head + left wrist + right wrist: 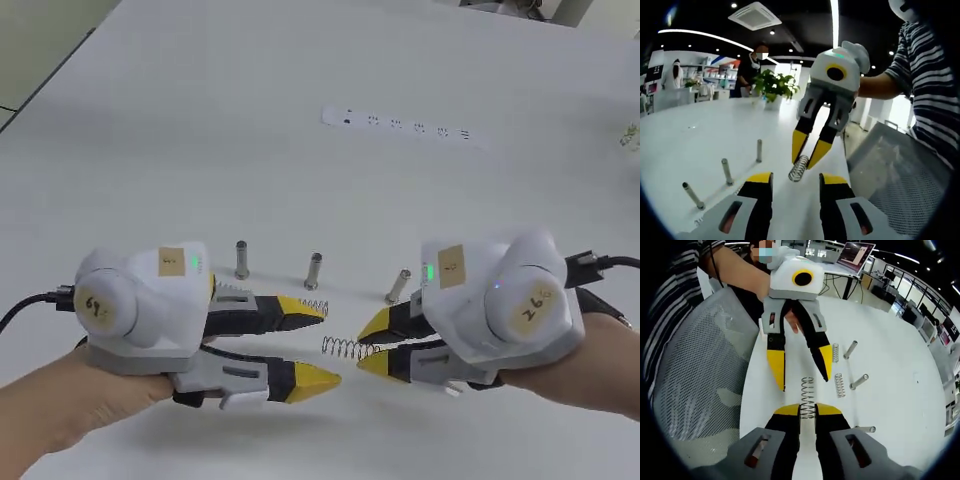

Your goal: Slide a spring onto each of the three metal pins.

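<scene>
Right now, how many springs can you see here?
3. The first spring is pinched in the right tool; a second spring and a third spring lie loose on the table. More may be hidden behind the tools.

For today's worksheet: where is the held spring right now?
Head view, low centre: the spring sits clamped in the right gripper, pointing at the open left gripper.

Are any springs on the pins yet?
Not yet. All three pins are bare. The right gripper is pinching one spring; the left gripper is open, facing it. Two more springs lie on the table. All three are left to slide on.
</scene>
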A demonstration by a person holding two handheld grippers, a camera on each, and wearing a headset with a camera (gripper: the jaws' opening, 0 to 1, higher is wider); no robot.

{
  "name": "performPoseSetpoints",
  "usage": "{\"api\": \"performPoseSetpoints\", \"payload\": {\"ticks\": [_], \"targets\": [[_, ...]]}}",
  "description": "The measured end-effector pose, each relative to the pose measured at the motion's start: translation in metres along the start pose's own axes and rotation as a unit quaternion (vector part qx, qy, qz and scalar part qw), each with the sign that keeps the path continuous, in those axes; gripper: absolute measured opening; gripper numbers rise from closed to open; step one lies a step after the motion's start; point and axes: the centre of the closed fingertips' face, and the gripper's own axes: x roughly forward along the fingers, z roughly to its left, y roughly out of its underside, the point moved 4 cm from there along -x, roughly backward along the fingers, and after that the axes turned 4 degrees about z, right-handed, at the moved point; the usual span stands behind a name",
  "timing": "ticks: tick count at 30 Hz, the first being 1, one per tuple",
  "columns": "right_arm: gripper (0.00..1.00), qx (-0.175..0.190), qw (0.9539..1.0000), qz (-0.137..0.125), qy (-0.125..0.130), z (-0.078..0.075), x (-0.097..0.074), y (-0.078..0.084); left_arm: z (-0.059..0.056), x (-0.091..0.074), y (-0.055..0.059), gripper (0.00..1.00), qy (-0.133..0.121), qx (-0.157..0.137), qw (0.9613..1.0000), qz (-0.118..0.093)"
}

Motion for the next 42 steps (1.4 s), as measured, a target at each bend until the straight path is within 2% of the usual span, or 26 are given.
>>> {"api": "performPoseSetpoints", "payload": {"ticks": [3, 13, 17, 25, 31, 35, 42], "targets": [[0.08, 0.000, 1.0000, -0.004, 0.000, 0.001, -0.001, -0.001, -0.001, 0.003, 0.000, 0.25, 0.005, 0.007, 1.0000, 0.004], [0.08, -0.013, 0.9999, 0.000, 0.001, 0.002, -0.005, -0.001, -0.006, 0.006, -0.005, 0.11, 0.023, 0.014, 0.9996, -0.001], [0.08, -0.016, 0.9999, 0.000, 0.000, 0.002, -0.006, -0.002, -0.005, 0.007, -0.005, 0.04, 0.020, 0.020, 0.9996, 0.000], [0.08, -0.008, 0.9999, -0.013, 0.001, 0.002, -0.007, -0.003, -0.005, 0.004, -0.005, 0.02, 0.030, 0.021, 0.9993, 0.000], [0.09, 0.024, 0.9995, -0.022, 0.000, 0.002, -0.008, 0.000, -0.009, 0.005, -0.008, 0.02, 0.045, 0.024, 0.9986, 0.010], [0.14, 0.042, 0.9987, -0.027, -0.005, 0.004, -0.010, 0.006, -0.010, 0.005, -0.009, 0.02, 0.051, 0.024, 0.9984, 0.011], [0.15, 0.041, 0.9987, -0.030, -0.006, 0.007, -0.009, 0.010, -0.010, 0.004, -0.009, 0.02, 0.060, 0.027, 0.9977, 0.019]]}}
